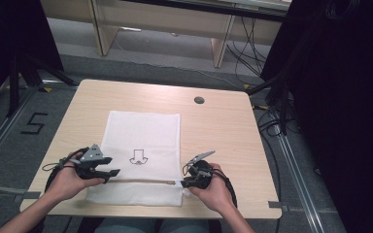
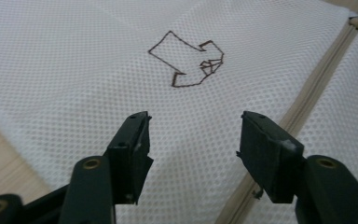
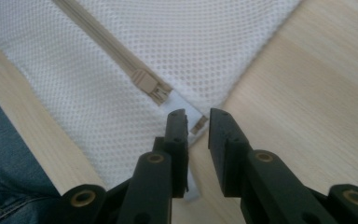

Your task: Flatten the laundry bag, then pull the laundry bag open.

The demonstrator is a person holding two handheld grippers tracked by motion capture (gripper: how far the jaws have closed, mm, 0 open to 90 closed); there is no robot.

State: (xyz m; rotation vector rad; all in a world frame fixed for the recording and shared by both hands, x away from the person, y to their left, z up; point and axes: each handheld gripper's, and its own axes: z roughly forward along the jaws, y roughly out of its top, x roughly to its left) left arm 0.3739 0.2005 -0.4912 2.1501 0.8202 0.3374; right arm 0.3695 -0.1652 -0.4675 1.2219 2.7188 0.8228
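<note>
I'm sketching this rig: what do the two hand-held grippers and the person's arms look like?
Both the left gripper and right gripper are black, with two blocky jaws on brass-coloured pivots, a grey three-cornered top plate and a thin black cable. Forearms are bare; blue jeans are worn.

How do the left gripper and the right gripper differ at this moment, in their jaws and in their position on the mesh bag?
The left gripper has wide jaws over the mesh bag near the arrow drawing; the right gripper has a narrow gap, at the zipper pull by the bag's corner. Both are open, gripping nothing.
</note>
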